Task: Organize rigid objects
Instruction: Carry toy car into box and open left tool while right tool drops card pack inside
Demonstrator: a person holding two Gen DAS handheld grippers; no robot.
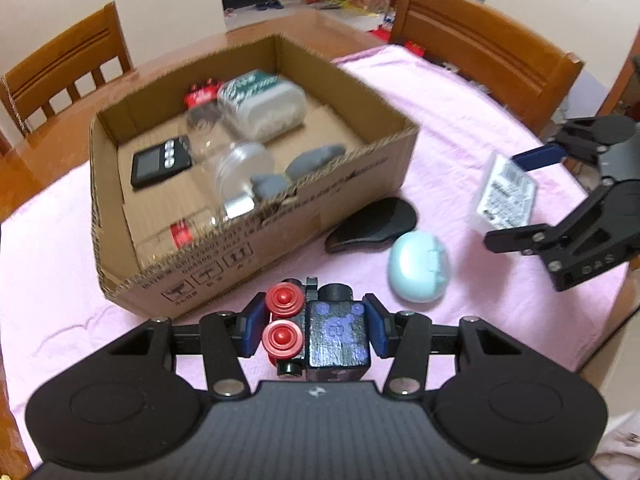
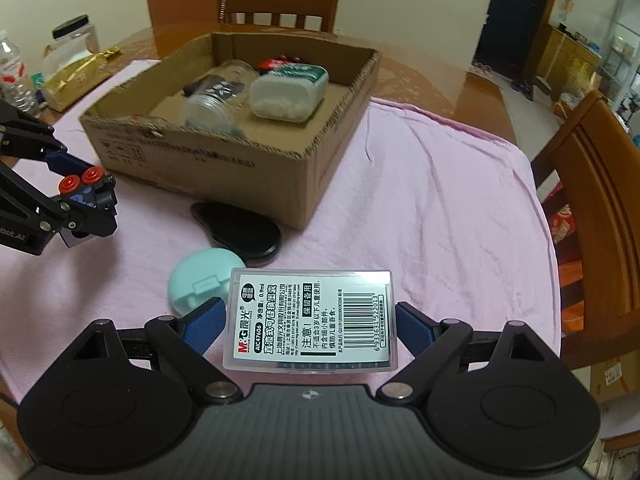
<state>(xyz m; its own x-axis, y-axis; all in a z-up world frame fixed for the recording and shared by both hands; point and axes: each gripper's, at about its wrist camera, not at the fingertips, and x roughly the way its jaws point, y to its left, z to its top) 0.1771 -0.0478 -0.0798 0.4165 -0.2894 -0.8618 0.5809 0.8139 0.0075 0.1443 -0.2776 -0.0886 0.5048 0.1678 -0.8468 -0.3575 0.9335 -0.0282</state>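
My left gripper (image 1: 314, 328) is shut on a black block toy with red wheels (image 1: 320, 332), held above the pink cloth just in front of the cardboard box (image 1: 256, 216). It also shows in the right wrist view (image 2: 86, 196). My right gripper (image 2: 310, 328) is shut on a clear plastic refill case with a barcode label (image 2: 312, 318), held above the cloth; the case also shows in the left wrist view (image 1: 502, 196). The box (image 2: 248, 160) holds a white jar (image 2: 288, 94), a clear jar (image 2: 212, 106), a black timer (image 1: 160, 162) and grey pieces (image 1: 312, 160).
A mint oval case (image 1: 418, 266) and a black flat teardrop object (image 1: 372, 224) lie on the pink cloth (image 2: 440, 200) beside the box. Wooden chairs (image 1: 480, 40) stand around the table. Bottles and a gold bag (image 2: 68, 76) sit at the far left.
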